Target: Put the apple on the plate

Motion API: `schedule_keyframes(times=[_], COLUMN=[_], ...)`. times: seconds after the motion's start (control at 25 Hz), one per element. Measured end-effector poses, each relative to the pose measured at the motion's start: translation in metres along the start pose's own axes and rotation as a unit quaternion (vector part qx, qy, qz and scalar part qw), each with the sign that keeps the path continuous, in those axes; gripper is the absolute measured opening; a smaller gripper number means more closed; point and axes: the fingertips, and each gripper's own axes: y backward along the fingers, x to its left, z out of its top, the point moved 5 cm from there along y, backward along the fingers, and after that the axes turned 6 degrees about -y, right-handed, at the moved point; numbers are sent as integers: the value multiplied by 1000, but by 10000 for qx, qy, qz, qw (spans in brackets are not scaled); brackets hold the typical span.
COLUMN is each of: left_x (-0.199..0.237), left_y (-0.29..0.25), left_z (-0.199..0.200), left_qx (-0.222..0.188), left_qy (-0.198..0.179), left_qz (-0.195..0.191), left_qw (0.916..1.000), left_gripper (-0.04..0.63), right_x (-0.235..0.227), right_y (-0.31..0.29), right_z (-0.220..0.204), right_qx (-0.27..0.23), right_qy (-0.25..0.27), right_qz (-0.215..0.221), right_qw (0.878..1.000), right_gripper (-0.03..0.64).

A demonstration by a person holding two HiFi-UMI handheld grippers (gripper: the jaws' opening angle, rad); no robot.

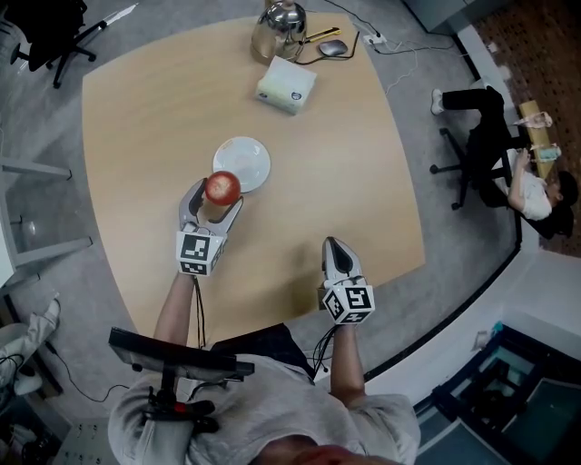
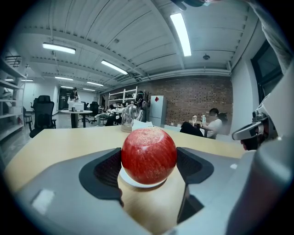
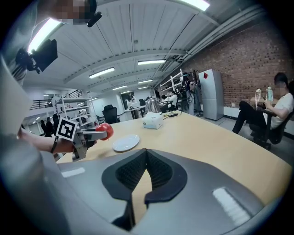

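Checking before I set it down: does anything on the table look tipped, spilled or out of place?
Nothing stands out. The left gripper holds the apple squarely at the near edge of the plate, which lies flat and bare. The kettle stands upright beside the tissue box. No spills show.

Red speckled apple (image 1: 222, 188) is pinched between the left tool's (image 1: 216, 196) jaws, up off the table (image 1: 345, 163), right by the near edge of the plate (image 1: 245, 162): small, white, round, lying flat.
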Motion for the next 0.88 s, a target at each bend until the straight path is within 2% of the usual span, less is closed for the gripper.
schedule_keyframes(times=[0.52, 0.88], left_x=[0, -3], left_y=[-43, -57], left_z=[-13, -17], left_qx=[125, 354], left_qy=[-280, -494], left_qz=[-71, -103], left_qw=[9995, 9981], left_gripper=[397, 397], right_x=[-16, -17], right_y=[-12, -10], right_z=[2, 6], right_qx=[29, 68], right_qy=[-57, -84], right_qz=[-81, -112], right_qw=[9999, 9999], right_gripper=[6, 6])
